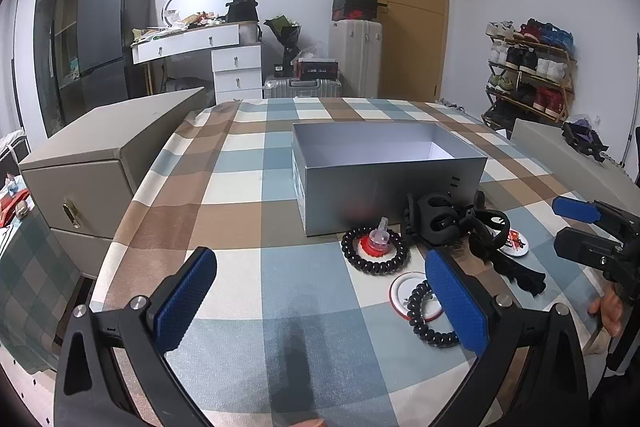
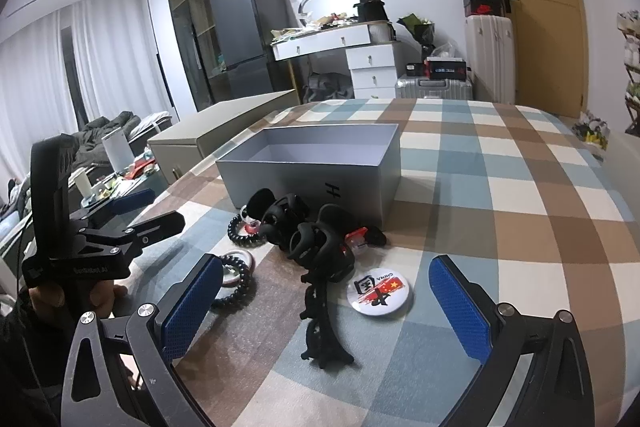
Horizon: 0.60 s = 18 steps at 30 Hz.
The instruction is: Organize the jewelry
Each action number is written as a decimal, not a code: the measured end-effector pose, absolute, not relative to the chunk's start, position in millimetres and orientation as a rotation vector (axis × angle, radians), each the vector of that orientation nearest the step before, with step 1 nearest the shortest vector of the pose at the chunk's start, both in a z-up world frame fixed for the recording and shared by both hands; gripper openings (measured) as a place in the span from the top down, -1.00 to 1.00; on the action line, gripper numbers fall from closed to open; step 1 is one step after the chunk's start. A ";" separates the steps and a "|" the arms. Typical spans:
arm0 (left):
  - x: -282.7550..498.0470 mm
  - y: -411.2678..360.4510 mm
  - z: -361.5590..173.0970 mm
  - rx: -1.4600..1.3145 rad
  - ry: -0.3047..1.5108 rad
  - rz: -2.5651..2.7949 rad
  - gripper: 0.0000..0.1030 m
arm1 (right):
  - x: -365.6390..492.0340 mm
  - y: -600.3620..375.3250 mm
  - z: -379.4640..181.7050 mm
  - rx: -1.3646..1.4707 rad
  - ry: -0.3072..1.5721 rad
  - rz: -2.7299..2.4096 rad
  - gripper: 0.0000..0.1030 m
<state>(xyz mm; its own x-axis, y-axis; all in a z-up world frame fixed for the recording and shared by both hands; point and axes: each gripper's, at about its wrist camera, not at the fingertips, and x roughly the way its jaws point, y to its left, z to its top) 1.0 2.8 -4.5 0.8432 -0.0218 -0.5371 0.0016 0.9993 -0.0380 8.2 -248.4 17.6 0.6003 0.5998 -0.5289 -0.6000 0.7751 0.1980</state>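
A: Item one, the tools. We hold the left gripper [image 1: 320, 303] with its blue pads spread wide and nothing between them, low over the checked tablecloth [image 1: 248, 187]. The right gripper [image 2: 326, 311] is likewise spread, empty, above a long black hair clip [image 2: 322, 323].

B: Item two, the container. We log an open grey box [image 1: 384, 179] on the cloth, its visible interior bare.

A: Item three, the jewelry, all on the cloth on the near side of the box. One black spiral hair tie [image 1: 374, 253] ringing a small red-and-clear piece [image 1: 378, 241]; a second spiral tie [image 1: 426, 315] lying across a round white badge with a red rim [image 1: 404, 297], touching the left gripper's right pad.

B: We add a heap of black claw clips [image 2: 312, 235] just beside the box wall, and a round white badge with a red flag print [image 2: 378, 289] near the long clip.
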 end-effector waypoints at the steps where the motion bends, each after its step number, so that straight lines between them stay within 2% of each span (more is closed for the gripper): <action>1: 1.0 2.4 -4.7 -0.034 0.567 -0.012 -0.97 | 8.4 -248.3 17.4 0.002 0.614 0.696 -1.00; 18: -0.9 -1.8 -3.2 -0.005 0.555 -0.009 -0.97 | 10.3 -250.4 16.2 0.026 0.621 0.708 -1.00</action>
<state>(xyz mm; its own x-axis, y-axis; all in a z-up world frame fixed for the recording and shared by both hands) -0.9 -1.8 -3.2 0.8500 -0.0096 -0.5267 0.0070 1.0000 -0.0070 10.3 -250.4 16.2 0.5888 0.6149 -0.5246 -0.6001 0.7674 0.2259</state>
